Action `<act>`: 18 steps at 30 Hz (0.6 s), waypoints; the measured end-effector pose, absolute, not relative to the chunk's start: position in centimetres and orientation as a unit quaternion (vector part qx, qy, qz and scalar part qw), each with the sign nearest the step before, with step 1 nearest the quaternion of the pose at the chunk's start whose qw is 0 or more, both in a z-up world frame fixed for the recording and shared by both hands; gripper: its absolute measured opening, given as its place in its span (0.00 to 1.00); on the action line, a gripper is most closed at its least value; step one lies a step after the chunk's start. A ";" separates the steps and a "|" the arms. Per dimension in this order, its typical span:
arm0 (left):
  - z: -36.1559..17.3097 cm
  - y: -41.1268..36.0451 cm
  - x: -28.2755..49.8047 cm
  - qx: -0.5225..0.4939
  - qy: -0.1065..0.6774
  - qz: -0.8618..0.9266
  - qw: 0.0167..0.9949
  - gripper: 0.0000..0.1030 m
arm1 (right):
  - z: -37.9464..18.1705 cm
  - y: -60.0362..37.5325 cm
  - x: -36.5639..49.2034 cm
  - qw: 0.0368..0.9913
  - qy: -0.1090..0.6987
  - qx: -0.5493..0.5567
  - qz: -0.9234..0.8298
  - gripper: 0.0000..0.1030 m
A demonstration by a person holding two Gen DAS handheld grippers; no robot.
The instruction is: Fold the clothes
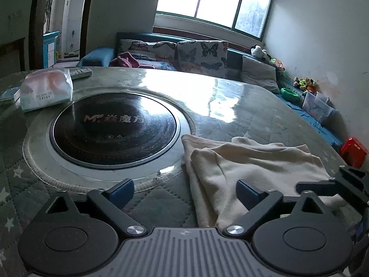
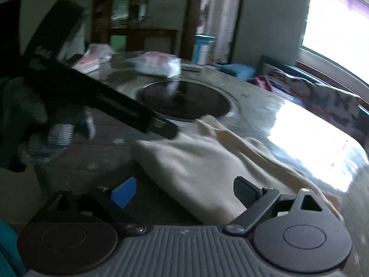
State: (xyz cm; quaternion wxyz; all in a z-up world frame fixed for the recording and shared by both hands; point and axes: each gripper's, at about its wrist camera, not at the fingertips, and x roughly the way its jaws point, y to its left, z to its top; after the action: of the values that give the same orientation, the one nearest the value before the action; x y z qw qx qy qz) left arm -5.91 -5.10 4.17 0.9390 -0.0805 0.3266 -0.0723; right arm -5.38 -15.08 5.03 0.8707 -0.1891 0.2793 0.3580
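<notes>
A cream garment [image 1: 253,161] lies crumpled on the quilted table cover [image 1: 161,203], to the right of the round cooktop. My left gripper [image 1: 184,194] hovers low over the garment's near left edge. Its blue pads [image 1: 122,194] stand wide apart and open, and neither presses on the fabric. My right gripper [image 2: 185,194] is also open, over the near side of the same garment [image 2: 196,166], with cloth under its right finger. Part of the right gripper [image 1: 327,184] shows at the garment's right edge. In the blurred right wrist view, the left gripper [image 2: 161,127] reaches in, held by a gloved hand [image 2: 57,133].
A black round cooktop [image 1: 115,127] is set in the table's middle. A tissue pack [image 1: 46,90] and a remote [image 1: 80,72] lie at the far left. Behind the table are a sofa with butterfly cushions [image 1: 200,55] and a red stool [image 1: 354,151].
</notes>
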 end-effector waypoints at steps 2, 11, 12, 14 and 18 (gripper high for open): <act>4.0 -4.8 -5.6 -0.085 0.333 -0.074 0.936 0.83 | 5.0 -14.0 -5.4 0.865 0.275 -0.194 0.372 0.82; 4.5 -2.1 -5.2 -0.154 0.343 -0.074 0.924 0.77 | 4.0 -9.6 -5.6 0.835 0.267 -0.261 0.403 0.63; 4.5 -1.8 -5.2 -0.163 0.344 -0.075 0.922 0.77 | 3.9 -9.2 -5.7 0.833 0.266 -0.273 0.400 0.61; 4.6 -1.5 -5.1 -0.182 0.347 -0.078 0.917 0.77 | 3.6 -8.8 -5.7 0.831 0.262 -0.286 0.398 0.54; 4.5 -1.5 -4.7 -0.225 0.358 -0.086 0.902 0.78 | 3.6 -8.8 -5.4 0.836 0.260 -0.286 0.390 0.32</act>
State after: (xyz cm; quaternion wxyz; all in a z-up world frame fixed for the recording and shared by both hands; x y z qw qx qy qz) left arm -4.72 -1.50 4.49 0.9020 -0.2246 0.3584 -0.0864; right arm -5.43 -8.84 3.62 0.8359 -0.2858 0.2600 0.3899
